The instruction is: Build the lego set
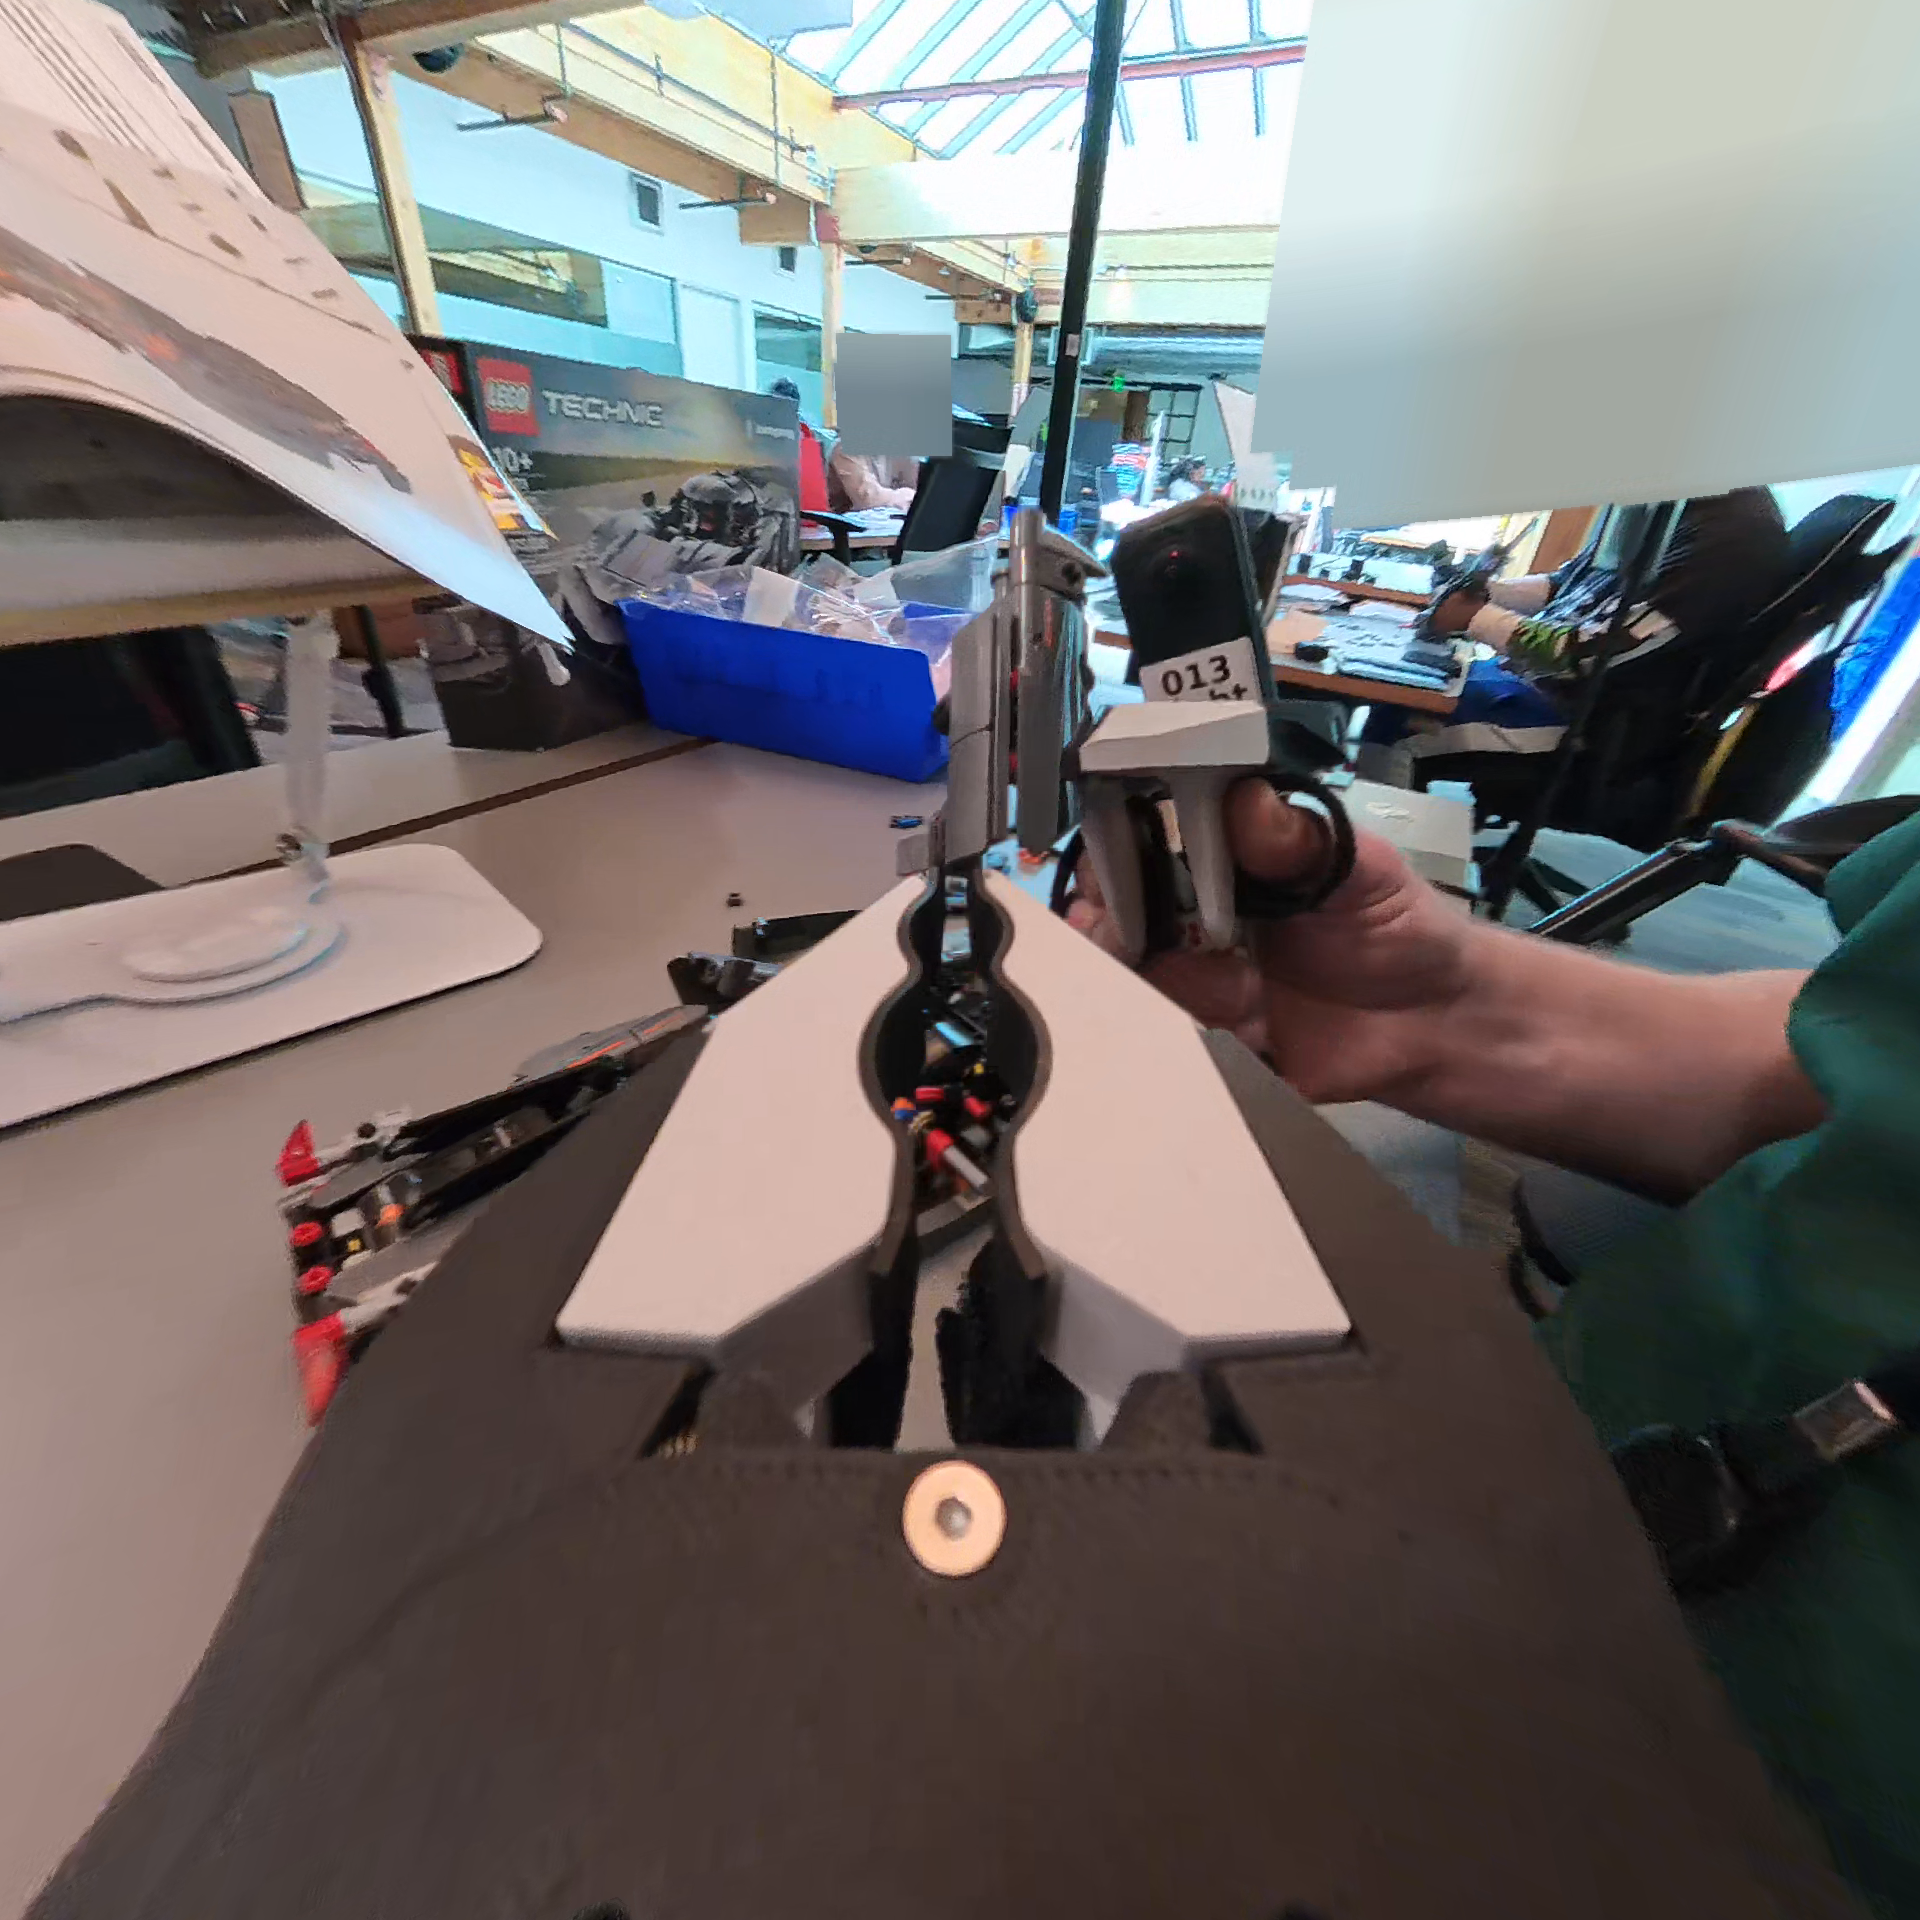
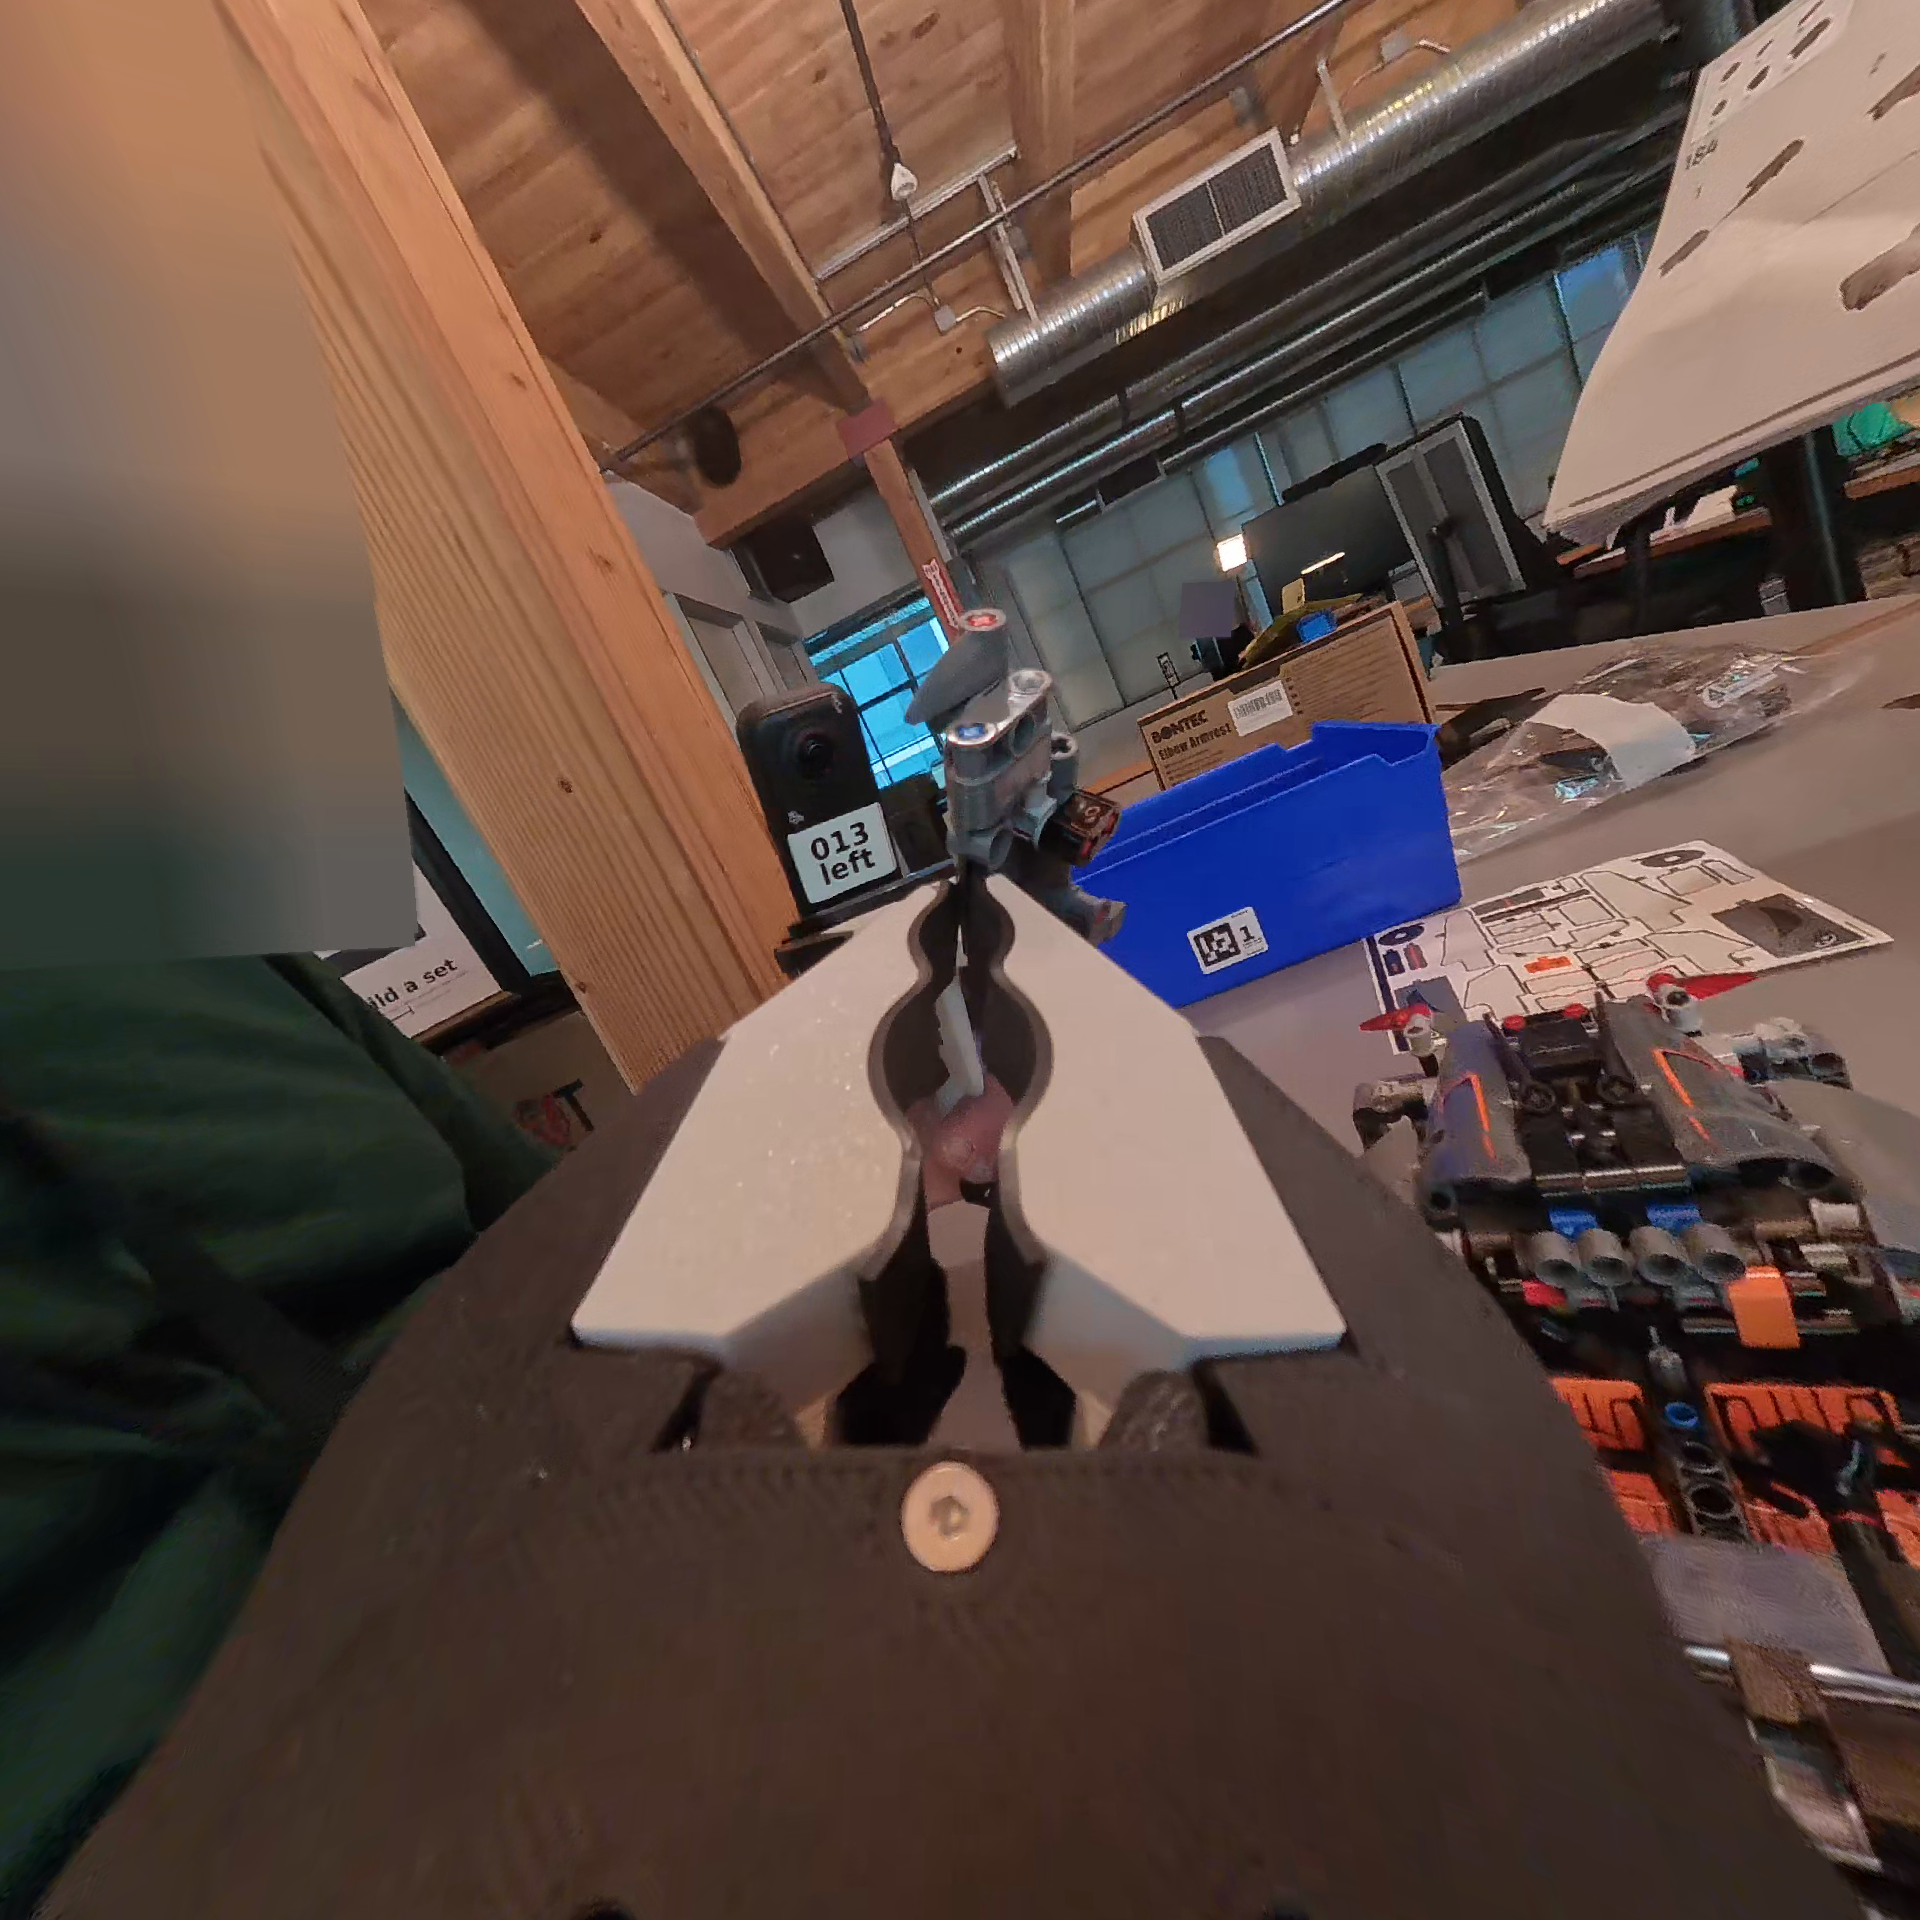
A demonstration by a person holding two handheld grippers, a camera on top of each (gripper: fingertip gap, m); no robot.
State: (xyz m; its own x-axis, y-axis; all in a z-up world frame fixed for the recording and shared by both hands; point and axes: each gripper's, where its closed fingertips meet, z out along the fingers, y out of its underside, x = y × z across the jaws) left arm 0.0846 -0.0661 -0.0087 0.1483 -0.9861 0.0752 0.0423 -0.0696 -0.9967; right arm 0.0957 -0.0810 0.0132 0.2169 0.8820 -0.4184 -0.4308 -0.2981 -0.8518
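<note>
My left gripper (image 1: 948, 883) is shut at its tips on the bottom of a small grey Lego sub-assembly (image 1: 1003, 696), which stands upright above the fingers. My right gripper (image 2: 962, 902) is shut on a thin black part at the base of the same sub-assembly (image 2: 997, 769). The two grippers face each other, tips close together. A hand (image 1: 1340, 966) holds the right gripper's handle. The left gripper's camera (image 2: 816, 758) shows just behind the piece. The dark car model with orange and red accents lies on the table (image 1: 436, 1174) (image 2: 1621, 1143).
A blue bin (image 1: 790, 686) (image 2: 1299, 862) stands behind. An instruction booklet (image 1: 208, 312) (image 2: 1766, 260) rests on a white stand (image 1: 208, 935). A sticker sheet (image 2: 1621, 925), plastic bags (image 2: 1662, 707), a cardboard box (image 2: 1299, 686), the set's box (image 1: 623, 436) and loose small parts (image 1: 956, 1112) are nearby.
</note>
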